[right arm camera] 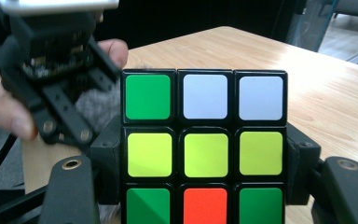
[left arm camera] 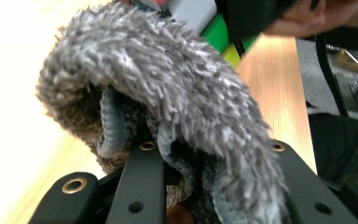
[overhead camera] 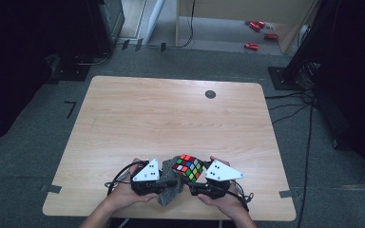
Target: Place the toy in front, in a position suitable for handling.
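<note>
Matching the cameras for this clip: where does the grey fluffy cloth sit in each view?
High view: grey fluffy cloth at the near table edge, between the hands.
Left gripper view: cloth up close, centre.
Right gripper view: a grey patch left of the cube.
Shared landmark: puzzle cube.

I am working in what is looking like a lab or recording room, not a home: I am sitting at a bare pale wooden table with rounded corners [overhead camera: 171,118] standing on grey carpet tiles [overhead camera: 24,156], black equipment stands and racks [overhead camera: 313,52] are crowding the dark edges, black cables [overhead camera: 309,142] are trailing across the floor, grey tape strips [overhead camera: 51,188] are marking the carpet, and small red objects [overhead camera: 256,26] are lying near a light wooden frame at the back
</note>
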### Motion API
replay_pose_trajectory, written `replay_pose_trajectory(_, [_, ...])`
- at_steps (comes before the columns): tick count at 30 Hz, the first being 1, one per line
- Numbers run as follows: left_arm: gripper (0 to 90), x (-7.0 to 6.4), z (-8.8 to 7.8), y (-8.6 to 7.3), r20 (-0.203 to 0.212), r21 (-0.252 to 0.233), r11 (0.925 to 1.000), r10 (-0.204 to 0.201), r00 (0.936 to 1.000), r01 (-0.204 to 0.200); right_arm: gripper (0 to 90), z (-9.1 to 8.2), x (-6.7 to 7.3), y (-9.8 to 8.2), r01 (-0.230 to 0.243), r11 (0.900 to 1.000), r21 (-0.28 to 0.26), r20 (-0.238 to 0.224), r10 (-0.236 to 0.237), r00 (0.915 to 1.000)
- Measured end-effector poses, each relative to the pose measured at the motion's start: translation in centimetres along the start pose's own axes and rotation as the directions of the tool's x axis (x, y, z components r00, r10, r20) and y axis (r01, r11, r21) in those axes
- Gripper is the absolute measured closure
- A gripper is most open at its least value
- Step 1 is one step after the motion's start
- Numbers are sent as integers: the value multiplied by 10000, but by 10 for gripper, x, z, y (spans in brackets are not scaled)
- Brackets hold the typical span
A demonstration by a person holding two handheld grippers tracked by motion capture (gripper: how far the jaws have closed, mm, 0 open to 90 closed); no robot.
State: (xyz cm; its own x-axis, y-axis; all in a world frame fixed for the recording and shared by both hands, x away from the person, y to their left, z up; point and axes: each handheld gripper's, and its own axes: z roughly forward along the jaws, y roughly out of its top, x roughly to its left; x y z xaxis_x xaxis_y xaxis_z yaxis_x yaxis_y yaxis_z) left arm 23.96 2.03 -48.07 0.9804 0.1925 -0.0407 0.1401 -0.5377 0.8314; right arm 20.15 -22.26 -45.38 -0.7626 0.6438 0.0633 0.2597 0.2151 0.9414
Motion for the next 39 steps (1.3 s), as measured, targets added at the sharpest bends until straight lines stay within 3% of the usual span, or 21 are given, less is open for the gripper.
replay_pose_trajectory(4, [731,-9,15,1,142,433,9990,58,9999,-64,341,0,1,3,-173,9996,-214,271,179,9995])
replay_pose_trajectory(9, [723,-18,28,6,-100,376,9993,-23,9999,27,341,6,5,7,-592,9975,-374,939,625,9936])
replay_pose_trajectory(13, [732,-20,28,10,-610,-240,9993,-304,9977,290,341,17,7,6,-1555,9875,-246,1847,1573,9701])
replay_pose_trajectory(17, [743,-16,21,11,-1233,-781,9950,-712,9898,619,341,20,3,3,-2636,9636,-455,2460,2665,9319])
replay_pose_trajectory(19, [745,-12,18,11,-1330,-1110,9888,-1142,9845,997,341,17,3,5,-2727,9599,-648,2653,2801,9226])
replay_pose_trajectory(21, [746,-8,16,11,-1069,-1441,9781,-1663,9803,1503,341,14,2,6,-2704,9588,-873,2748,2840,9186])
replay_pose_trajectory(23, [746,-5,17,10,-291,-1653,9609,-2297,9728,2220,341,13,3,7,-2727,9566,-1024,2791,2908,9152])
replay_pose_trajectory(24, [745,-5,19,11,-82,-1669,9564,-2445,9696,2397,341,14,4,7,-2752,9559,-1020,2863,2932,9122])
replay_pose_trajectory(25, [745,-7,22,11,62,-1638,9553,-2484,9686,2460,341,15,4,7,-2739,9568,-978,2887,2907,9122])
replay_pose_trajectory(28, [744,-14,30,14,101,-1468,9618,-2322,9726,2312,342,21,8,4,-2740,9593,-688,2916,2820,9141])
replay_pose_trajectory(30, [741,-12,29,13,282,-1537,9555,-2504,9677,2517,342,22,10,3,-2628,9627,-650,3052,2699,9132])
replay_pose_trajectory(33, [741,-5,23,10,371,-1899,9370,-2914,9559,2931,341,18,8,4,-2759,9571,-885,3114,2897,9050])
replay_pose_trajectory(37, [741,1,18,6,302,-1994,9256,-3224,9461,3217,342,12,3,5,-2767,9538,-1170,3257,3000,8966])
replay_pose_trajectory(39, [739,-1,21,6,416,-1927,9260,-3228,9455,3246,341,13,2,4,-2881,9508,-1142,3256,3098,8933])
